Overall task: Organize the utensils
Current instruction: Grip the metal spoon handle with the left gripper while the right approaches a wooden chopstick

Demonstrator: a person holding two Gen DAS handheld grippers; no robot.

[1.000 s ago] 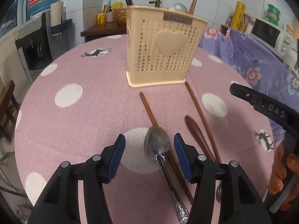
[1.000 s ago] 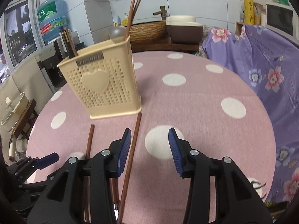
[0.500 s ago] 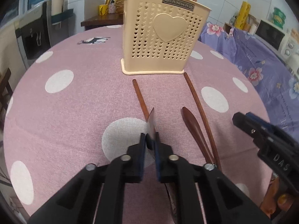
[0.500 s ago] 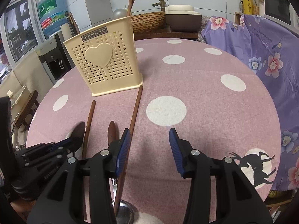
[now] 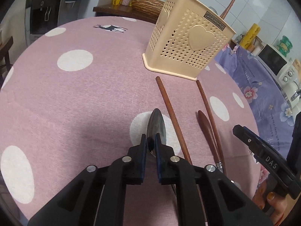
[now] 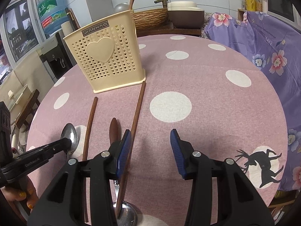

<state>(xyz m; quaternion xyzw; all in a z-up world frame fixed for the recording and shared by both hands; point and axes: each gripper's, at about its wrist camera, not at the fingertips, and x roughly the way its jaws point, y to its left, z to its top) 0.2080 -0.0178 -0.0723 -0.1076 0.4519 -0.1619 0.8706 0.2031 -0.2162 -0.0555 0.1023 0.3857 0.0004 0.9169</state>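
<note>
My left gripper is shut on the bowl of a metal spoon, which shows in the right wrist view too, low over the pink table. A cream perforated utensil holder stands beyond it, also in the right wrist view, with chopsticks and a spoon in it. Two brown chopsticks and a wooden-handled utensil lie on the cloth. My right gripper is open and empty above the table, beside the right chopstick.
The round table has a pink cloth with white dots. A second metal spoon bowl lies under my right gripper. A purple flowered cloth covers furniture to the right. A water dispenser stands at the far left.
My left gripper went from open around the spoon bowl to shut on it, and the spoon has tilted up. My right gripper has drawn back and stays open.
</note>
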